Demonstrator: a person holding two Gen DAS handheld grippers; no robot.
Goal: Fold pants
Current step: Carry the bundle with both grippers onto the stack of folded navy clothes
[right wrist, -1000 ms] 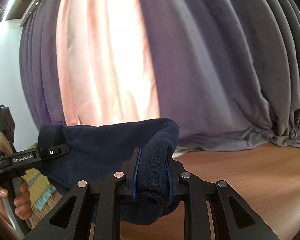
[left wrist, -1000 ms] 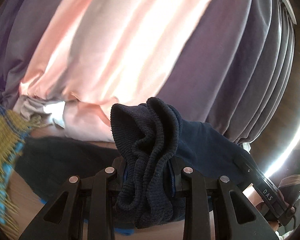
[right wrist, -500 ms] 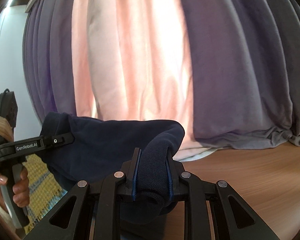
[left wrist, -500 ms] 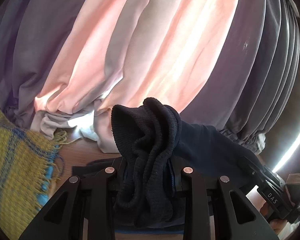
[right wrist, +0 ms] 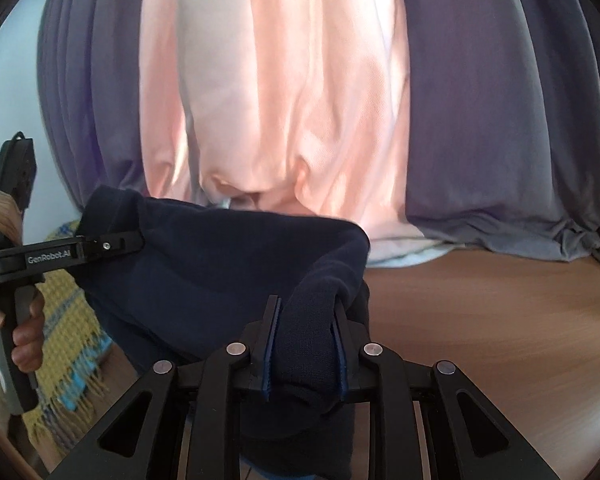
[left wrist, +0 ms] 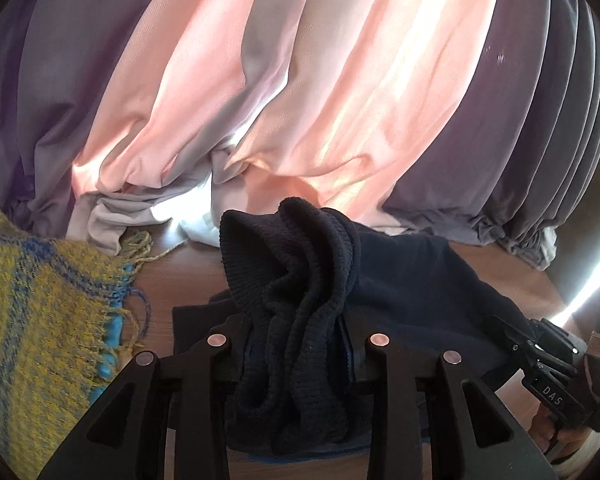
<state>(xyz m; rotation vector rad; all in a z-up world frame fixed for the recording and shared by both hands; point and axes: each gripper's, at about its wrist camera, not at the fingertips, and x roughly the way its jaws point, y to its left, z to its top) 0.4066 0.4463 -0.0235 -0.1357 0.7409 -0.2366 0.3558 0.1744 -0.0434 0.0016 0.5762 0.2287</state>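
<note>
pink and grey curtains (left wrist: 300, 92) hang behind a wooden counter (right wrist: 480, 312); the tool bodies read "genrobot.ai" and "das". the left tongs (left wrist: 296, 354) pinch a bunched ribbed edge of the navy pants (right wrist: 220, 264), and the right tongs (right wrist: 305, 344) pinch another fold, the cloth stretched between them above the counter. a yellow-and-blue fringed scarf (left wrist: 40, 320) lies just beside on the left.

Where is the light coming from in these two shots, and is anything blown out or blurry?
Left wrist view: backlight through the pink curtain, a blown-out white streak at the right edge, and a soft yellow blanket. Right wrist view: the same curtain glows more evenly, the navy pants read nearly black, and fisheye bending darkens the corners.
</note>
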